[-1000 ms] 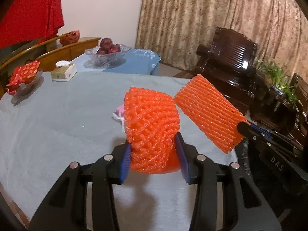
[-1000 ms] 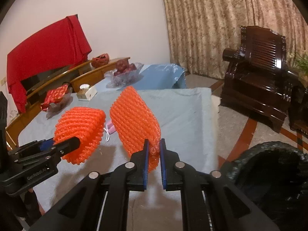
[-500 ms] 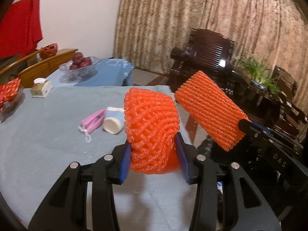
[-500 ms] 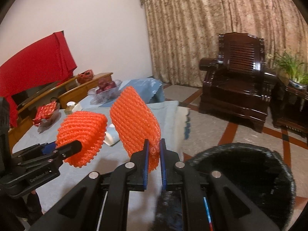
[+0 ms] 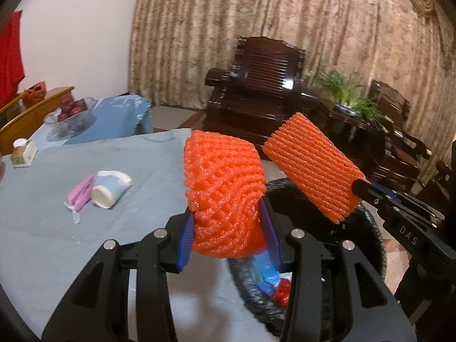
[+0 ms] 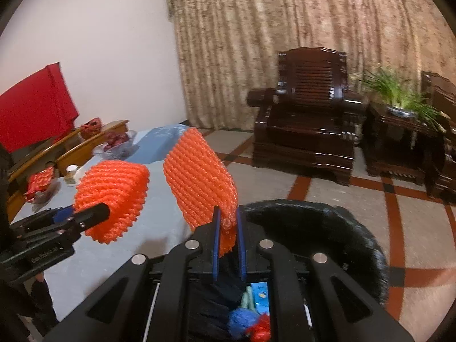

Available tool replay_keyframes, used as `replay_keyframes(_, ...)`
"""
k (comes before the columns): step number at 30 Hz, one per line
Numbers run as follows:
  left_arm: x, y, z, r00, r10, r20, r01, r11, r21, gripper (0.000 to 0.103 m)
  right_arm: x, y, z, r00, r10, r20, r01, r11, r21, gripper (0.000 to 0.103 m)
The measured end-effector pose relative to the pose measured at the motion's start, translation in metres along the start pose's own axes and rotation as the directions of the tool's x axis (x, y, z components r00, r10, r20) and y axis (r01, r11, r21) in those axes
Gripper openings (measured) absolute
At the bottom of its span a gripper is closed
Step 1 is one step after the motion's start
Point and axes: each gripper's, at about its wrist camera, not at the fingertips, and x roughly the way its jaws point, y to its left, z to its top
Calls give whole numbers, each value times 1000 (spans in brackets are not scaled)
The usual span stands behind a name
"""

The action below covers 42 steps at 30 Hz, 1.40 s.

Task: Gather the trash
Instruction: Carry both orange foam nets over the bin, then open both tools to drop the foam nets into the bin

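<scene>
Lettering "DAS" legible on right tongs. Left tongs clamped on orange foam net; right tongs pinched flat on second orange net. Black-lined bin at 5 o'clock, just beyond desk edge. Open floor beyond bin.

A rounded orange foam net sleeve stands upright, pinched at its base, at 6 o'clock. A flatter orange foam net sleeve tilts toward 11 o'clock, clamped at its lower end. Below both, the black-lined trash bin holds blue and red scraps.
</scene>
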Motion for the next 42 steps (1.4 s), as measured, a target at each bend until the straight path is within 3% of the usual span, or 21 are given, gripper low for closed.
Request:
replay_keyframes(16, 44, -76, -16, 989, -141, -49, 146, 983, 110, 41, -20, -80, -24, 985, -169, -35, 172, 981, 92, 10)
replay_keyframes(35, 92, -113, -44, 974, -175, -146, 197, 967, 161, 43, -11, -121, -59, 961, -246, -123, 261, 956, 132, 11)
replay_keyframes(39, 93, -109, -46, 967, -198, -158, 220, 966, 135, 58, -9, -124, -63, 956, -258, -137, 276, 952, 131, 16)
replay_keyframes(42, 93, -105, -44, 966, -204, -160, 224, 967, 119, 68, -8, -121, -65, 953, -266, -145, 285, 950, 126, 30)
